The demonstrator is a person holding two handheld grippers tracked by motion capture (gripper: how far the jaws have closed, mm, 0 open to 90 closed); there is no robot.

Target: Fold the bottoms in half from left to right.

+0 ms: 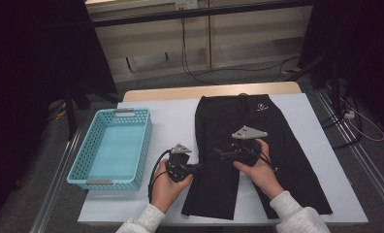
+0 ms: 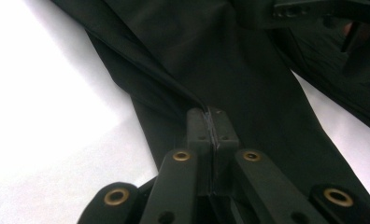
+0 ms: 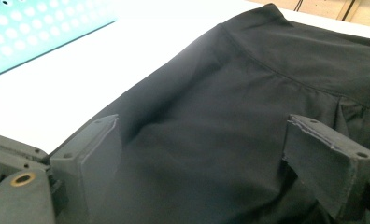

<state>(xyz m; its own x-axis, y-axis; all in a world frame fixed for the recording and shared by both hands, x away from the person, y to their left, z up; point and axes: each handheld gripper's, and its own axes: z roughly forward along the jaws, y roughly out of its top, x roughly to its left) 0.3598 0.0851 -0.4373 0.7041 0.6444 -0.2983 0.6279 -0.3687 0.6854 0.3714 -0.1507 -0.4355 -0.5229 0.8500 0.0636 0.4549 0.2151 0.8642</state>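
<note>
One pair of black trousers lies flat on the white table, waistband at the far edge, legs running toward me, so the long axis goes near to far. My left gripper has its jaws pressed together on the trousers' left side edge, about mid-length. My right gripper hovers just over the middle of the cloth, jaws spread wide with nothing pinched. I judge the right is nearer the other leg. A turquoise basket sits well left.
</note>
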